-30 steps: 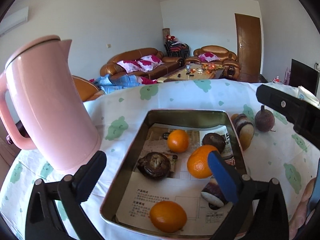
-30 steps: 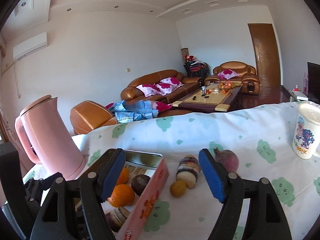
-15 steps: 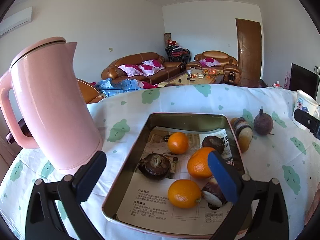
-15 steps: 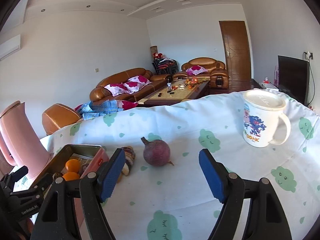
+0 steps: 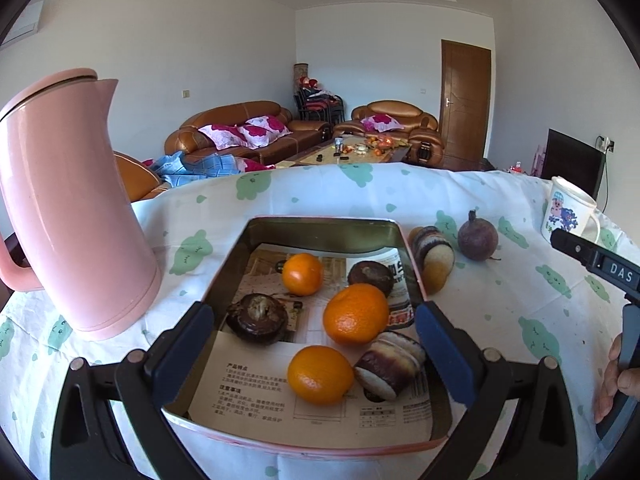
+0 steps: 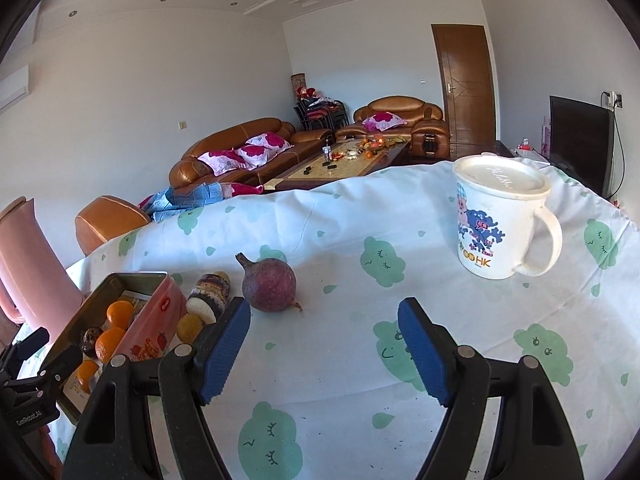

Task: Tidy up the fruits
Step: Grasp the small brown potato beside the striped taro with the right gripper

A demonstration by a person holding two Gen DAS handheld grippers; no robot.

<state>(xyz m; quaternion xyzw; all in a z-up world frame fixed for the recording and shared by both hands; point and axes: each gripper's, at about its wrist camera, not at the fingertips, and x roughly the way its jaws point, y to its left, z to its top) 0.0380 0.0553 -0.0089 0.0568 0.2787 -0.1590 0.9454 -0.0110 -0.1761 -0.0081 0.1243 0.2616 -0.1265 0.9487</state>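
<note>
Left-wrist view: the left gripper (image 5: pixel 312 344) fills the bottom of the frame, its blue-padded fingers (image 5: pixel 180 344) spread wide with nothing between them. Behind them lies the metal tin (image 5: pixel 324 226), lined with printed paper (image 5: pixel 248 392); its near rim is cut by the gripper's black frame and its right wall is partly hidden by the right pad. Inside are three oranges (image 5: pixel 355 314), a dark brown fruit (image 5: pixel 258 318) at centre left, a second dark one (image 5: pixel 370 278) behind, and a brown-and-white striped piece (image 5: pixel 390 364) of a kind that cannot be made out. The pink kettle (image 5: pixel 72 208) stands at the left edge, its handle cut off by the frame. Just right of the tin on the tablecloth (image 5: pixel 520 300) lie another striped piece (image 5: pixel 432 252), a yellowish fruit half hidden beneath it, and a purple round fruit (image 5: pixel 478 238). At the right edge the right gripper's body and a hand (image 5: pixel 610 380) are only partly visible.

Right-wrist view: the right gripper (image 6: pixel 324 348) stands at lower centre, fingers wide apart over bare cloth and holding nothing. The purple round fruit sits just beyond the left pad; the tin, at lower left, is partly screened by the left gripper. A lidded white mug (image 6: pixel 494 220) stands at upper right, well apart.
</note>
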